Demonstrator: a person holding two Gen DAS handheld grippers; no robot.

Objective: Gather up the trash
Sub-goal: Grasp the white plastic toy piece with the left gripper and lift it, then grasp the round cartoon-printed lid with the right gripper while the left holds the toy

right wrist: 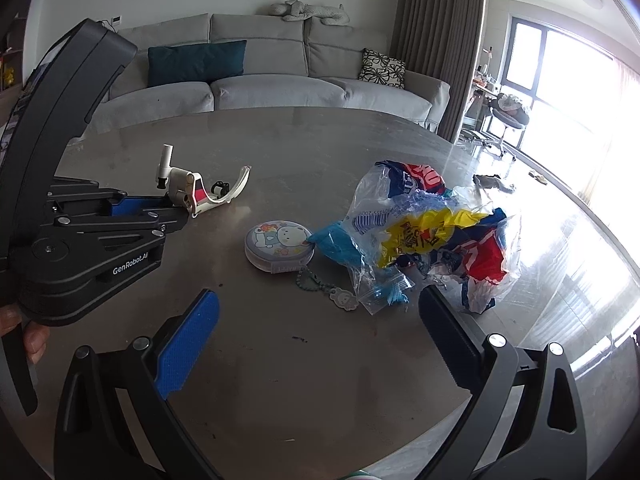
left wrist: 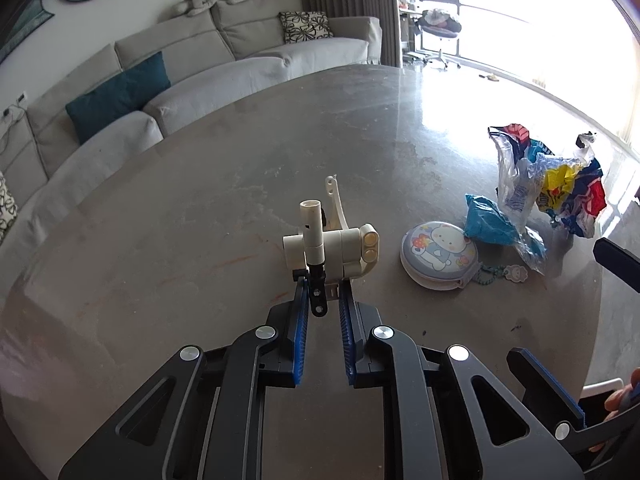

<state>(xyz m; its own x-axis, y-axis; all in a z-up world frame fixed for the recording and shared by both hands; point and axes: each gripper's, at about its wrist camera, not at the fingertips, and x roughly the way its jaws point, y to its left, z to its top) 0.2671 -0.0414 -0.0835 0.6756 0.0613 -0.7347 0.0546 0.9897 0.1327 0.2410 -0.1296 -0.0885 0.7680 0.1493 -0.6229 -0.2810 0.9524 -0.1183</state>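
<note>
The step in hand looks like a pick-up: the left claw (left wrist: 324,280) is clamped on a small cream-coloured toy (left wrist: 332,240), gripping it at its lower end, between the blue pads (left wrist: 301,312). From the right wrist view the toy (right wrist: 192,186) seems tilted, its curved white end low and near the desk (right wrist: 320,360) — whether that tip touches the surface I cannot tell. No bin or bag for collecting shows in either view, so the next move, as I judge it, calls for lifting the toy clear and carrying it to wherever the rubbish is gathered, keeping the grip firm because the hold is on a narrow part.

The real litter lies well apart to the right: a heap of crumpled plastic wrappers (right wrist: 432,236), with a blue wad (right wrist: 340,246) touching a round cartoon case (right wrist: 279,248).

The left claw points down and forward, a person's fingers (right wrist: 34,340) wrapped on its handle. The right claw (right wrist: 320,332) hangs above the desk, angled down toward the wrappers — its jaws stand wide, with nothing between them.
</note>
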